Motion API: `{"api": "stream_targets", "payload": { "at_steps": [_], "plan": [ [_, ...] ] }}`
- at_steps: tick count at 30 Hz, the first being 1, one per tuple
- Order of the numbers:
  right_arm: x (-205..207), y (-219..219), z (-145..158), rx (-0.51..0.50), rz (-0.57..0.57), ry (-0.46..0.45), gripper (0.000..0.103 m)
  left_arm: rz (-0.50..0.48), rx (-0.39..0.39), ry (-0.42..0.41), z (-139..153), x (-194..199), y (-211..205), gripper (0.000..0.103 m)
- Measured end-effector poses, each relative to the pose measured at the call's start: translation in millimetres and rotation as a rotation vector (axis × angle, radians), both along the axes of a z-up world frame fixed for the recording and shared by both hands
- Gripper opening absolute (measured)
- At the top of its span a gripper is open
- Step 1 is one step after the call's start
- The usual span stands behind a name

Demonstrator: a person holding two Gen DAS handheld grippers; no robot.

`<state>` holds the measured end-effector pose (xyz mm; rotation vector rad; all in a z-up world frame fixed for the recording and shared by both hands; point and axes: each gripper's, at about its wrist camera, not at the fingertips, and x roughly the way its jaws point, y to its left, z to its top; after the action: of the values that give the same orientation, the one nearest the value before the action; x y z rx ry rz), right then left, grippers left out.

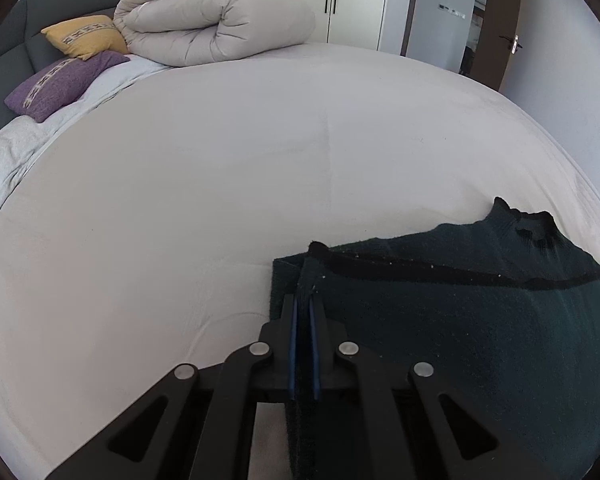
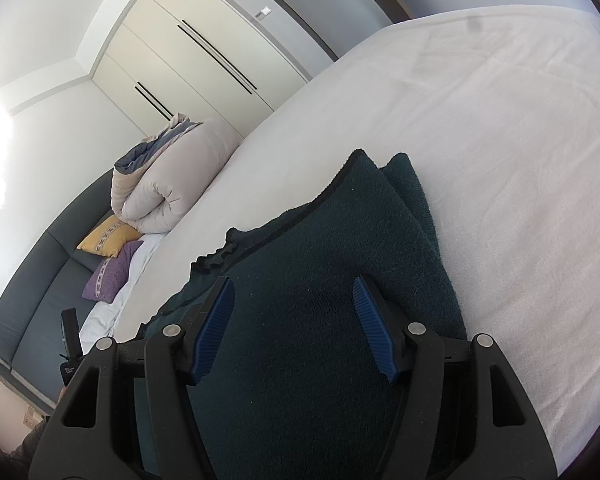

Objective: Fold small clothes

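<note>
A dark green knitted garment [image 1: 460, 320] with a black band lies on the pale bed sheet [image 1: 220, 180], at the lower right of the left wrist view. My left gripper [image 1: 303, 300] is shut on the garment's left edge, a ridge of fabric pinched between the blue pads. In the right wrist view the same garment [image 2: 320, 280] fills the lower middle, partly folded, with a second layer showing at its far corner. My right gripper [image 2: 294, 284] hangs over it with its jaws wide apart, the blue pads [image 2: 216, 320] not pressing the cloth.
A rolled beige duvet [image 1: 216, 20] lies at the head of the bed, with a yellow cushion [image 1: 86, 36] and a purple cushion [image 1: 60, 80] beside it against a dark grey headboard [image 1: 4, 40]. White wardrobe doors [image 2: 204, 56] and a room door [image 1: 504, 20] stand beyond.
</note>
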<state>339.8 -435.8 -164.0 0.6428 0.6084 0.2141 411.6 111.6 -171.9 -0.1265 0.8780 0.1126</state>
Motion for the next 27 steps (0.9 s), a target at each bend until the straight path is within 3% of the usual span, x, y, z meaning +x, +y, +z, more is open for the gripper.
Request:
{"api": "stream_targets", "payload": {
  "at_steps": [7, 12, 14, 15, 17, 21, 24, 27],
  "plan": [
    [-4, -7, 0, 0.043, -0.026, -0.006, 0.059, 0.054, -0.037, -0.043, -8, -7, 7, 0.008],
    [-34, -18, 29, 0.020, -0.126, -0.008, 0.061, 0.042, -0.074, -0.047, -11, -8, 13, 0.011],
    [-48, -22, 41, -0.109, -0.222, 0.019, 0.062, 0.063, -0.073, -0.047, -12, -8, 17, 0.024],
    [-49, -22, 41, -0.159, -0.236, 0.059, 0.062, 0.085, -0.074, -0.044, -13, -8, 20, 0.043],
    [-45, -21, 33, -0.189, -0.193, 0.174, 0.060, 0.089, -0.109, -0.042, -14, -8, 25, 0.044],
    [-59, 6, 29, -0.354, -0.117, 0.257, 0.028, 0.087, -0.093, -0.041, -13, -7, 24, 0.045],
    [-77, 6, 32, -0.378, -0.162, 0.259, 0.007, 0.087, -0.090, -0.041, -13, -7, 24, 0.045],
    [-90, 0, 34, -0.358, -0.193, 0.264, 0.005, 0.086, -0.092, -0.043, -13, -7, 24, 0.045]
  ]
}}
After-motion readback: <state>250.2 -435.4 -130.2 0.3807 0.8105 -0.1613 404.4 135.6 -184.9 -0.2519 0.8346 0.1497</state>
